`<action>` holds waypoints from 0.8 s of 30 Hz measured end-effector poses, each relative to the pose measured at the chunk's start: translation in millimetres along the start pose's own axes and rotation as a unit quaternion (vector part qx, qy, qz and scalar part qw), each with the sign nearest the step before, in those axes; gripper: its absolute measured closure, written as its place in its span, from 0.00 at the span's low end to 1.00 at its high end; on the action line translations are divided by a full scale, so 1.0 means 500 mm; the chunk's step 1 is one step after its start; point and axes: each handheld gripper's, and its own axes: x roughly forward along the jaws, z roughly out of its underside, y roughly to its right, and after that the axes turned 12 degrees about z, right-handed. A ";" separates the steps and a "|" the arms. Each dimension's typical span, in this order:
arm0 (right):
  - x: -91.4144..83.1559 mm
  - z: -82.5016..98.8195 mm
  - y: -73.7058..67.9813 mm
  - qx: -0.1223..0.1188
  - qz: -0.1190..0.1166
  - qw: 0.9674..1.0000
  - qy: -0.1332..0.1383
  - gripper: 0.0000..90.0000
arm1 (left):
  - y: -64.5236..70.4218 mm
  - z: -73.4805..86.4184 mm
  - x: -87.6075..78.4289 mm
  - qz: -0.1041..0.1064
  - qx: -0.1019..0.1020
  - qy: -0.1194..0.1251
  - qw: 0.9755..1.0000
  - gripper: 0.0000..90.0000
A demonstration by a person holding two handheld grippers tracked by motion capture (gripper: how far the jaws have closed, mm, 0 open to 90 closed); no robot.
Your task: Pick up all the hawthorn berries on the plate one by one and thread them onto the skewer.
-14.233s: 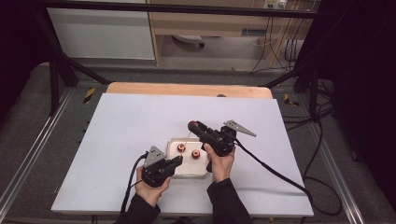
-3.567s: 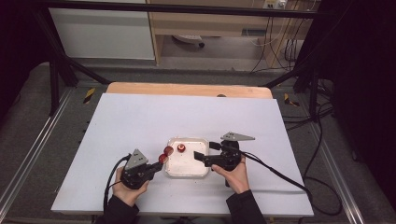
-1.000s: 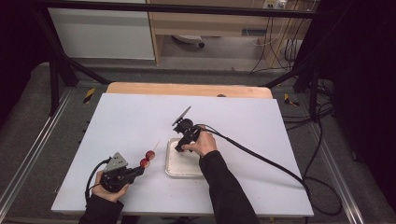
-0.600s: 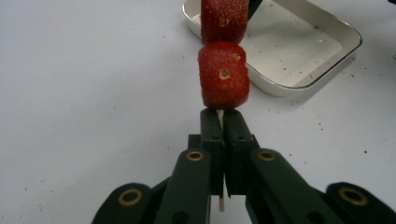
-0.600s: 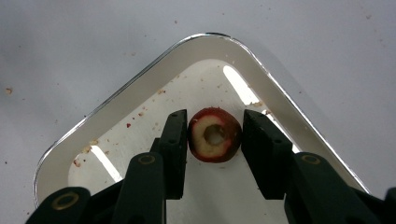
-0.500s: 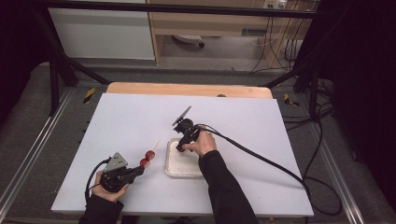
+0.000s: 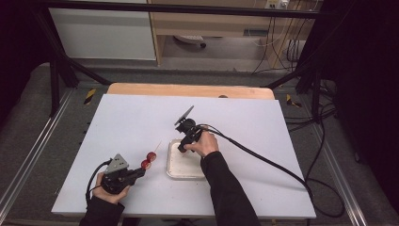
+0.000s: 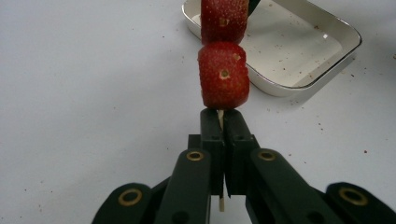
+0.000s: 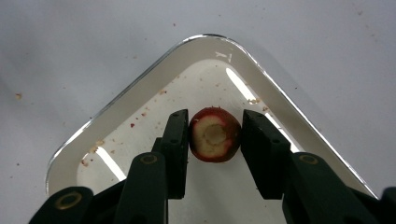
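Left tongs (image 8: 223,126) clamped on skewer (image 8: 220,116), two strawberry pieces (image 8: 223,74) already threaded, held low over desk (image 7: 122,122) left of tray (image 7: 183,167). Right tongs (image 9: 214,135) down in tray corner, jaws part open either side of third piece (image 9: 215,134); left jaw touching or nearly so, right jaw with a gap. Step in hand, judged: picking up next piece. Next: close, lift, line up piece's centre with skewer tip.

Red strawberry pieces (image 8: 223,74), white tray (image 9: 140,100), black claws.
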 end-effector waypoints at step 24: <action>-0.101 0.073 0.004 0.066 -0.039 0.991 0.111 0.70 | 0.026 -0.008 0.009 0.003 0.011 0.008 1.000 0.98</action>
